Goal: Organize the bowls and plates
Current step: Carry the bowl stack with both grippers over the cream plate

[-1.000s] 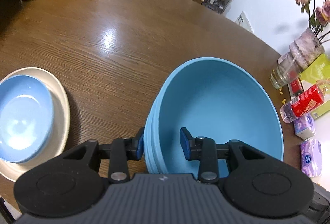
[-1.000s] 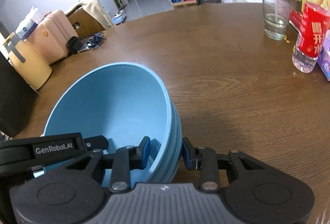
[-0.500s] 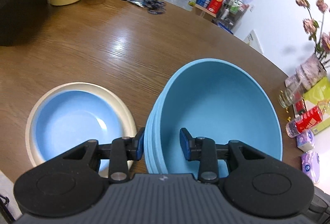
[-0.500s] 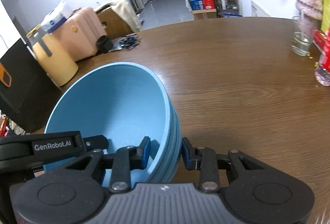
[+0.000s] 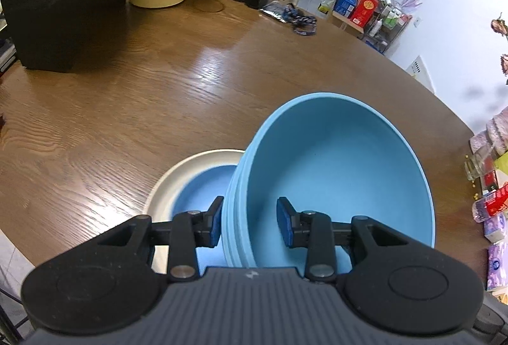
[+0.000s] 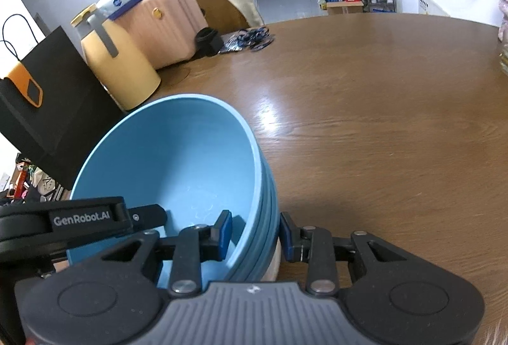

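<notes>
While you carry the stack of blue bowls (image 5: 336, 173) with both grippers, it has travelled across the desk (image 5: 127, 110) and now hangs over the cream plate (image 5: 190, 165) holding a blue dish (image 5: 203, 186). Left gripper (image 5: 249, 226) and right gripper (image 6: 255, 233) fingers clamp opposite rims, so lowering comes next.

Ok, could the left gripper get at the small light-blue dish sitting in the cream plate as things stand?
Probably not: the left gripper is shut on the rim of the stacked blue bowls, which hang partly over the small light-blue dish in the cream plate.
</notes>
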`<state>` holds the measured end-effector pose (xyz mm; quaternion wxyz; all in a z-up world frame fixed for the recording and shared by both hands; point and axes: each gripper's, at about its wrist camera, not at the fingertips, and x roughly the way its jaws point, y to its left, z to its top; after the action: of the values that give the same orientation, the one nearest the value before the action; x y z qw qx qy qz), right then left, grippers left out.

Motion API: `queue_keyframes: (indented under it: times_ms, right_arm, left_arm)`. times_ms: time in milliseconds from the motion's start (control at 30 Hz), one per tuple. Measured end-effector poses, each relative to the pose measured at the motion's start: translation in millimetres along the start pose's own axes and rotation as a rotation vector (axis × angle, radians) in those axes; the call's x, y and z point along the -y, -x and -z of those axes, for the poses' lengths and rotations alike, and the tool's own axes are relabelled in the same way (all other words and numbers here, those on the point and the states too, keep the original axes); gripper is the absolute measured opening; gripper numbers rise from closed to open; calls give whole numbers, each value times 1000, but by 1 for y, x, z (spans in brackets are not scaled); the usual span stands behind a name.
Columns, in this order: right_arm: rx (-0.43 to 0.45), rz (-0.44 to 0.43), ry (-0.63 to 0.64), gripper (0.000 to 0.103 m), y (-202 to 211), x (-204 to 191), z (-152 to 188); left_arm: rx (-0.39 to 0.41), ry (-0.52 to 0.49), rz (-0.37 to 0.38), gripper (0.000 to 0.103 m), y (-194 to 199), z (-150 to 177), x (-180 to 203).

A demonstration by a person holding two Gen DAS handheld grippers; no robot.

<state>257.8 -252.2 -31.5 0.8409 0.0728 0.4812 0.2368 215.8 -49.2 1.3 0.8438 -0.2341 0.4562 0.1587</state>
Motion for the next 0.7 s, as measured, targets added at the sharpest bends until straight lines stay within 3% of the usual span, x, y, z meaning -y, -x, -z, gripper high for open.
queue_keyframes:
  times_ms: [700]
  right_arm:
    - [-34, 67, -81, 31, -46, -27, 22]
  left_arm:
    - [-92, -93, 12, 35, -39, -9, -41]
